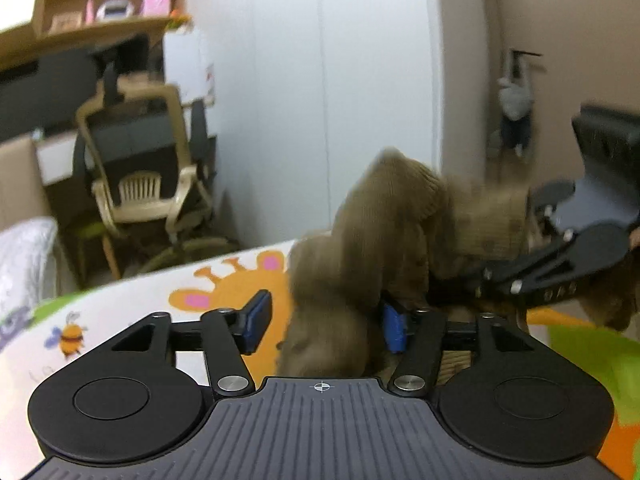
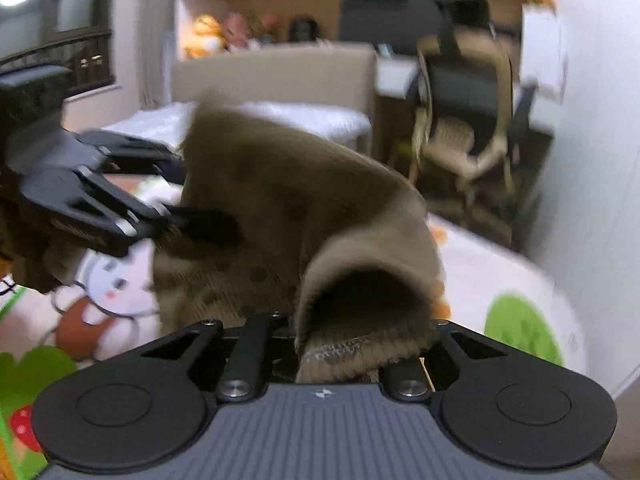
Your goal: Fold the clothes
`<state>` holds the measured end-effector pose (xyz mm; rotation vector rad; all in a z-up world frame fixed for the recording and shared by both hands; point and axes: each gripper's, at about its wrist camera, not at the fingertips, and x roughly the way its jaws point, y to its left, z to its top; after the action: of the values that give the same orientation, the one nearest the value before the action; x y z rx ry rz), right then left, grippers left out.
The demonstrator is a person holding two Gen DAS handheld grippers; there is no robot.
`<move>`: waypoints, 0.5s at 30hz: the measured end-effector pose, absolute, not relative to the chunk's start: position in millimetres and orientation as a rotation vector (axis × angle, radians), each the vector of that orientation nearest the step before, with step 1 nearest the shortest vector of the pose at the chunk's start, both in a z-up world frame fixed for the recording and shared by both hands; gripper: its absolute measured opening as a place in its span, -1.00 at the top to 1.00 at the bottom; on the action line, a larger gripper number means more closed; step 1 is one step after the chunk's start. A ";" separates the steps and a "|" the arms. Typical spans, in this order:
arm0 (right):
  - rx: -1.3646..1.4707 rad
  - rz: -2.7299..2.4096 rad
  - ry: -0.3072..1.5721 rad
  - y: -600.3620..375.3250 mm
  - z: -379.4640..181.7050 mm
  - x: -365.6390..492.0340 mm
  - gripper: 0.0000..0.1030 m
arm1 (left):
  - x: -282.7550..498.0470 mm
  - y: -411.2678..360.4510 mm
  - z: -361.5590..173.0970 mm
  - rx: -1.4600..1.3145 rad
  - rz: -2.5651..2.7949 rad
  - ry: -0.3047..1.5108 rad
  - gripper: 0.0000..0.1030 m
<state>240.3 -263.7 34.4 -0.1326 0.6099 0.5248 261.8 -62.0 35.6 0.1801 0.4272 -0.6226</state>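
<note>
A brown ribbed knit garment point(image 1: 384, 220) hangs bunched in the air over a cartoon-print play mat point(image 1: 120, 312). My left gripper point(image 1: 325, 322) stands open; its left blue pad point(image 1: 256, 320) is clear of the cloth, and the fabric droops between the jaws against the right pad point(image 1: 394, 330). My right gripper point(image 1: 472, 280) reaches in from the right with cloth gathered at its fingers. In the right wrist view the garment point(image 2: 300, 200) drapes over my right gripper point(image 2: 332, 344) and hides its fingertips, and a cuff opening faces the camera. The left gripper point(image 2: 192, 216) touches the garment from the left.
An office chair with a small plastic chair point(image 1: 140, 188) on its seat stands beyond the mat, also in the right wrist view as the office chair point(image 2: 460, 120). A bed point(image 2: 280, 116) lies behind the mat point(image 2: 500, 280). White wardrobe doors point(image 1: 320, 80) rise straight ahead.
</note>
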 end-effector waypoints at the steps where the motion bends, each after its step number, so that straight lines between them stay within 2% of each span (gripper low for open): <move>1: -0.112 0.514 0.639 -268.7 23.7 248.7 0.60 | 268.4 -60.8 32.6 0.166 -0.604 0.449 -0.35; 2: -0.091 0.503 0.668 -273.8 13.1 257.1 0.55 | 273.5 -58.1 29.1 0.154 -0.576 0.471 -0.40; 3: -0.069 0.490 0.680 -278.3 4.8 263.2 0.41 | 277.1 -53.0 24.6 0.143 -0.549 0.495 -0.51; 6: -0.018 0.433 0.674 -288.5 -9.0 276.2 -0.22 | 279.4 -38.8 16.0 0.117 -0.477 0.547 -0.64; 10: -0.053 0.320 0.622 -304.1 -2.0 281.7 -0.28 | 257.1 -33.4 20.5 0.100 -0.446 0.541 -0.68; 12: -0.116 0.203 0.562 -313.2 4.7 279.0 -0.29 | 234.9 -33.2 27.2 0.080 -0.461 0.522 -0.83; 15: -0.148 0.138 0.512 -323.6 10.7 275.5 -0.28 | 213.8 -31.5 32.1 -0.023 -0.504 0.534 -0.83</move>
<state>275.5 -323.6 10.7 -0.1478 0.5120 0.1380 213.8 -31.5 32.1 -0.0232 0.5339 -0.5044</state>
